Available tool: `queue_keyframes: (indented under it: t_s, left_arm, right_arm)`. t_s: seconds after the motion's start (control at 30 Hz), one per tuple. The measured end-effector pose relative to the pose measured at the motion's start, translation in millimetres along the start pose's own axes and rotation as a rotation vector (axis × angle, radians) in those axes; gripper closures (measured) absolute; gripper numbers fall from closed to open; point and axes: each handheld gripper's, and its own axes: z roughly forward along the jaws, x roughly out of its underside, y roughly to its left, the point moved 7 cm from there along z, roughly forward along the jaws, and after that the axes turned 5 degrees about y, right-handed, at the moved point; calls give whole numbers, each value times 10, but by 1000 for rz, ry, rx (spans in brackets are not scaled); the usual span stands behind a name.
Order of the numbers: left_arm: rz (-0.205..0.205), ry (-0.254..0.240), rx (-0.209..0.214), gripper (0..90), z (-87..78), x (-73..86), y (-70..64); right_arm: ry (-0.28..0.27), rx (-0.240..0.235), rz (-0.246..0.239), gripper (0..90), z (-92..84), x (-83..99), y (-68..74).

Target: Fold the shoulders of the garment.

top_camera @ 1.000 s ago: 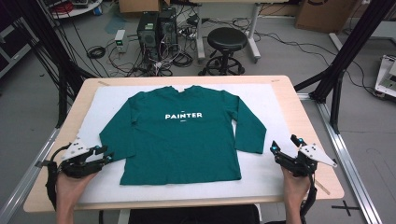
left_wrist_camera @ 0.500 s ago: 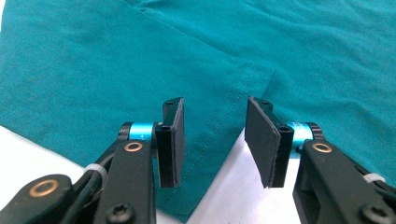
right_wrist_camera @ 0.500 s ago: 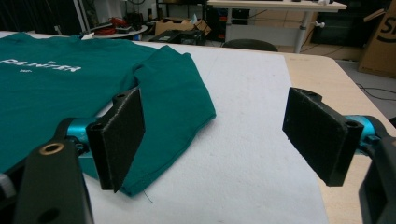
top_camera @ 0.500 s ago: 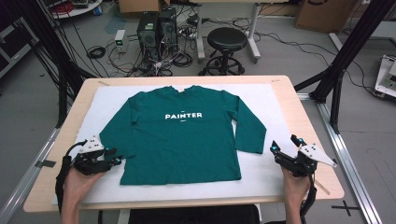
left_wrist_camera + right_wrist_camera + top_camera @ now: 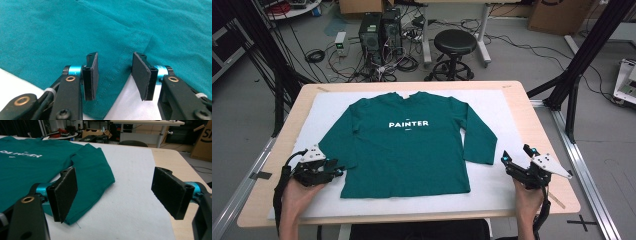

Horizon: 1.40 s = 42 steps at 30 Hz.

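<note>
The sleeve cuff [image 5: 110, 82] lies straight ahead between the half-open, empty left gripper [image 5: 115, 75]; the right gripper [image 5: 120, 192] gapes empty.

You are in a lab or workshop room. Your wooden table [image 5: 532, 107] stands inside a frame of black metal poles [image 5: 584, 55]. Behind it two black computer towers [image 5: 379, 30] sit on the grey floor in a tangle of cables [image 5: 362, 67]. A round black stool [image 5: 455, 42] and cardboard boxes [image 5: 557, 15] stand farther back.
</note>
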Motion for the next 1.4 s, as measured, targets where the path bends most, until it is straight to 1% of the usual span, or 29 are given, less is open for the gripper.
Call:
queue_keyframes:
  t_s: [0.07, 0.13, 0.17, 0.2, 0.23, 0.27, 0.3, 0.33, 0.37, 0.43, 0.47, 0.57, 0.6, 0.7, 0.8, 0.87, 0.97, 1.07, 1.2, 1.27, 1.4]
  left_arm:
    - [-3, -2, -9, 619, 0, -1, 10]
    - [1, -2, -17, 634, -2, 1, 22]
    - [1, -2, -21, 670, -2, 0, 27]
    - [-1, -3, -27, 670, -1, 0, 32]
    - [-5, -4, -37, 710, -1, -1, 46]
    - [-5, -4, -37, 727, -1, -1, 46]
    - [-13, -7, -37, 727, 2, -3, 53]
    - [-26, -8, -40, 745, 1, -4, 60]
    - [-29, -9, -46, 762, 2, -4, 66]
    - [-30, -13, -55, 787, 3, -1, 68]
    - [-32, -19, -68, 805, 4, 4, 68]
    - [-33, -24, -75, 842, 4, 7, 74]
    - [-39, -27, -74, 842, 4, 8, 80]
    - [-79, -38, -55, 853, 0, 7, 94]
    - [-96, -49, -38, 854, -4, -4, 101]
    - [-99, -56, -35, 854, -13, -13, 100]
    - [-115, -73, -26, 854, -35, -27, 103]
    - [-136, -93, -15, 854, -62, -39, 114]
    - [-177, -127, 5, 854, -104, -71, 127]
    - [-181, -138, 5, 854, -136, -100, 122]
    - [-187, -185, 6, 854, -215, -209, 101]
  right_arm:
    - [2, 5, -4, 214, 3, 0, -3]
    - [1, 7, -5, 213, 5, -1, -4]
    - [2, 7, -5, 214, 5, -1, -5]
    - [2, 7, -5, 214, 5, -1, -5]
    - [2, 8, -3, 214, 4, 0, -5]
    - [2, 8, -3, 214, 4, 0, -5]
    - [2, 7, -1, 214, 3, 1, -4]
    - [2, 6, -1, 214, 2, 1, -4]
    - [0, 6, -2, 214, 2, 0, -5]
    - [-1, 4, -1, 214, 0, 0, -4]
    - [1, 6, -1, 213, 2, 0, -6]
    - [4, 6, 0, 214, 5, 0, -4]
    - [4, 6, 0, 214, 5, 0, -4]
    - [7, 11, -4, 214, 11, 0, -4]
    - [8, 11, -5, 214, 12, 0, -4]
    - [9, 11, -5, 214, 12, 0, -4]
    - [10, 12, -5, 214, 12, 1, -5]
    - [10, 13, -5, 214, 13, 1, -4]
    - [13, 13, -8, 214, 16, 1, -2]
    - [19, 18, -9, 214, 21, 2, -3]
    - [23, 24, -9, 214, 25, 3, -3]
